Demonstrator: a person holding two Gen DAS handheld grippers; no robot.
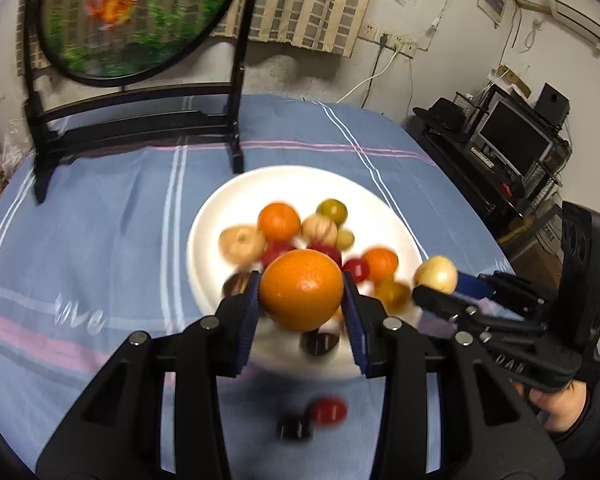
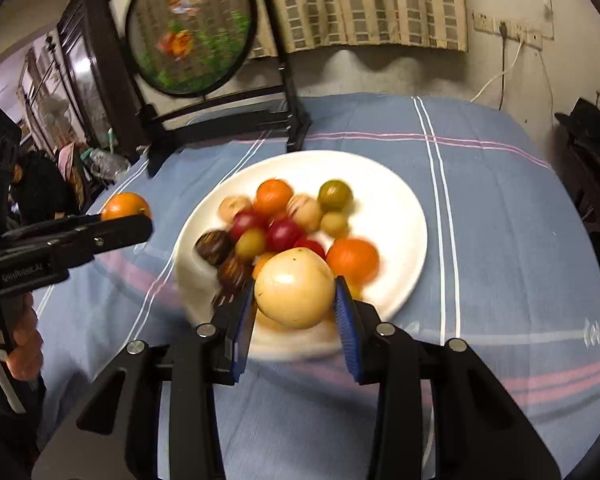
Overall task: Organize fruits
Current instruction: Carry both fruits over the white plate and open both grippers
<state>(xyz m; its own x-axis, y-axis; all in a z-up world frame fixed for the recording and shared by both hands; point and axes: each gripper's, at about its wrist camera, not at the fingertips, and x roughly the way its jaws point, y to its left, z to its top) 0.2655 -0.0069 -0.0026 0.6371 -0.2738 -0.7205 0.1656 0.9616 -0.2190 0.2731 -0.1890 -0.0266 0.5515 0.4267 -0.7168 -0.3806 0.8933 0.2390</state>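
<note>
My left gripper (image 1: 301,300) is shut on a large orange (image 1: 301,290) and holds it above the near rim of a white plate (image 1: 216,216). My right gripper (image 2: 295,300) is shut on a pale yellow apple (image 2: 295,288), held above the plate's (image 2: 396,200) near edge. The plate carries several fruits: oranges, red, green and dark ones. In the left wrist view the right gripper (image 1: 440,288) shows at the right with the apple (image 1: 437,273). In the right wrist view the left gripper (image 2: 132,222) shows at the left with the orange (image 2: 124,205).
A red fruit (image 1: 327,410) and a dark fruit (image 1: 296,428) lie on the blue striped tablecloth (image 1: 100,240) in front of the plate. A black stand with a round painted screen (image 1: 132,16) stands at the table's far left. Shelves with electronics (image 1: 512,136) are at the right.
</note>
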